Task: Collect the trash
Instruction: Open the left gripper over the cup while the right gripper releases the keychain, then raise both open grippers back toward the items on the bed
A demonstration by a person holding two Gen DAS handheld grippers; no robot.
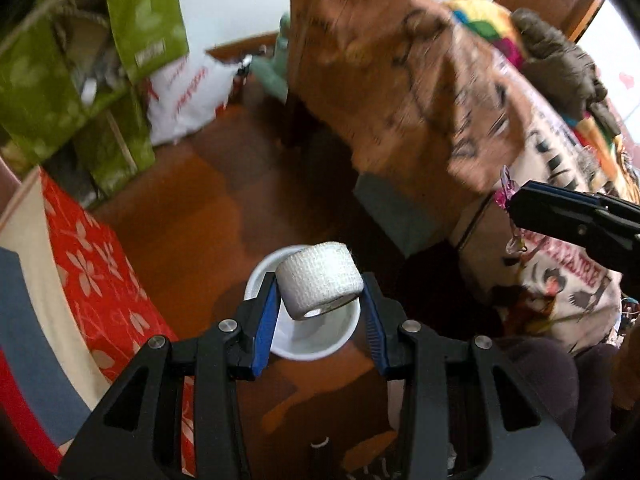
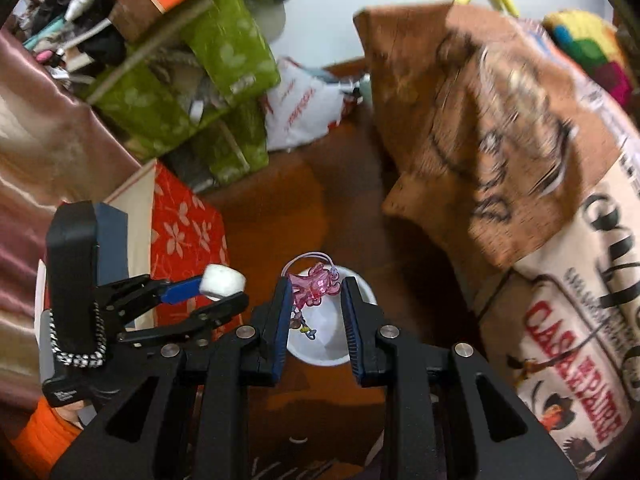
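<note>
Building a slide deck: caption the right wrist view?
Right gripper holds a pink charm above a white bin; left gripper grips a white tape roll.

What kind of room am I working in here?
Probably a cluttered room in a home, used for storage: a wooden floor, stacked green fabric boxes stuffed with odds and ends, and printed shopping bags standing about.

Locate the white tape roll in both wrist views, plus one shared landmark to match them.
Left wrist view: the white tape roll sits just below centre, clamped between the left gripper jaws, over the white bin.
Right wrist view: the roll is left of centre, smaller, seen from the side in the same gripper.
Shared landmark: the white bin, on the floor below the jaws in both views.
</note>
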